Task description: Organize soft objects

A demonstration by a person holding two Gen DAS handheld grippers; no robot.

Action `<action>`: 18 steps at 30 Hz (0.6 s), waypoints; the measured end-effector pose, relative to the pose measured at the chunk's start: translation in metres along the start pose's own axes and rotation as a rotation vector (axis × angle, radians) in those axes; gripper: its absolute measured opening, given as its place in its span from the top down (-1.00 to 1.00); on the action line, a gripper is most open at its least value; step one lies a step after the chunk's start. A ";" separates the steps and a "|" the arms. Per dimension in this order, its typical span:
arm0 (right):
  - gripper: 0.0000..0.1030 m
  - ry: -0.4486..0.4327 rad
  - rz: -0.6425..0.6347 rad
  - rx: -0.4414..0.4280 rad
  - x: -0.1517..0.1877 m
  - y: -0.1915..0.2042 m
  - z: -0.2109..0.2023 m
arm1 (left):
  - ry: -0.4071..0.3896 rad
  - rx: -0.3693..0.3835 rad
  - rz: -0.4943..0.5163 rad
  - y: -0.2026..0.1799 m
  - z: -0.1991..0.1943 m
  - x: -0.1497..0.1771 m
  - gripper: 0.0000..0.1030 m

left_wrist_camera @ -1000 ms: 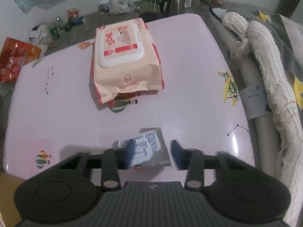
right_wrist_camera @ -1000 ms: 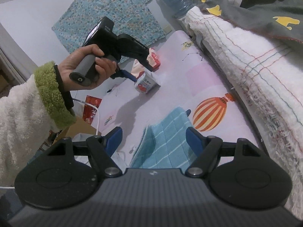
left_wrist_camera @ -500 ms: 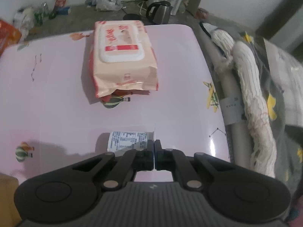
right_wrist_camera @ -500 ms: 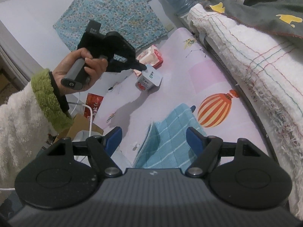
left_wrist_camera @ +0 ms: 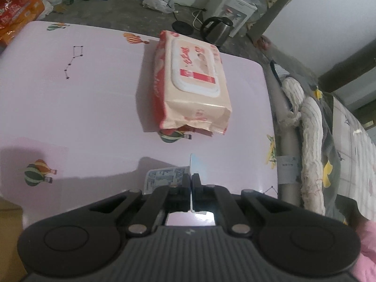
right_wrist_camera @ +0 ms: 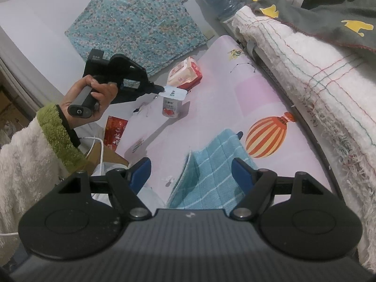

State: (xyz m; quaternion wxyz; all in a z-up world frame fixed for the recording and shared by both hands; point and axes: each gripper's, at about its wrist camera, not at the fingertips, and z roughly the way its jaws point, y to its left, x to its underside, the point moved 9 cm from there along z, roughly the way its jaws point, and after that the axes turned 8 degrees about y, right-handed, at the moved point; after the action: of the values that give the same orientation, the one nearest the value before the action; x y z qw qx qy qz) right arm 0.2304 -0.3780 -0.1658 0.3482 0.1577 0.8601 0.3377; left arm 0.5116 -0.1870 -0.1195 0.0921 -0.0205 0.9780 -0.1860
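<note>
Pink worktop (left_wrist_camera: 82, 108) with balloon prints, grey floor beyond its far edge, rolled blankets along its right edge.

Left gripper (left_wrist_camera: 190, 183): fingers clenched on the foil lid flap of a small yogurt cup (left_wrist_camera: 164, 179). In the right wrist view that gripper (right_wrist_camera: 161, 88) pinches the lid's near-left edge and the cup (right_wrist_camera: 171, 105) hangs upright from it; whether its base touches the worktop I cannot tell. A hand (right_wrist_camera: 94, 98) in a white fleece sleeve with a green cuff holds the handle.

Ahead of the cup, mid-worktop toward the far edge: wet-wipes pack (left_wrist_camera: 192, 82), lid up, long axis running near to far. Apart from the cup, a clear strip of worktop between them. Open surface all along the left half of the worktop out to its left edge; narrower free strip between the pack and the right edge.

Right gripper (right_wrist_camera: 191, 172): fingers spread wide, nothing pressed between them. Blue checked cloth (right_wrist_camera: 211, 171) lies folded on the worktop near its near edge, and shows between the finger tips; contact not clear. Balloon print just beyond it is bare worktop.

Right edge: white fringed blanket (right_wrist_camera: 317, 75) with a grey printed cloth over it overhangs the worktop edge, so little clearance on that side. Off the far edge: kettle (left_wrist_camera: 217, 31), water dispenser (left_wrist_camera: 235, 14), plastic bags on the floor. Off the left edge: red snack bag (right_wrist_camera: 115, 132), cardboard box.
</note>
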 end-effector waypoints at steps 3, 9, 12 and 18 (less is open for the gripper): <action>-0.47 0.000 -0.005 0.000 0.000 0.002 0.000 | -0.005 -0.025 -0.002 0.009 -0.004 0.001 0.95; -0.47 0.000 -0.014 0.002 0.000 0.005 -0.001 | 0.002 -0.146 -0.023 0.034 -0.007 0.003 0.74; -0.48 0.001 -0.018 0.002 0.002 0.006 -0.003 | -0.010 -0.145 -0.030 0.037 -0.009 0.005 0.49; -0.51 0.004 -0.018 0.014 0.005 0.003 -0.008 | -0.022 -0.122 0.014 0.015 -0.009 0.010 -0.29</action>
State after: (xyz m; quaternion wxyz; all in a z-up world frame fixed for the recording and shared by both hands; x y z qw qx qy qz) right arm 0.2216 -0.3767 -0.1621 0.3483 0.1515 0.8647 0.3288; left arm 0.5004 -0.1704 -0.1188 0.1026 -0.0212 0.9866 -0.1252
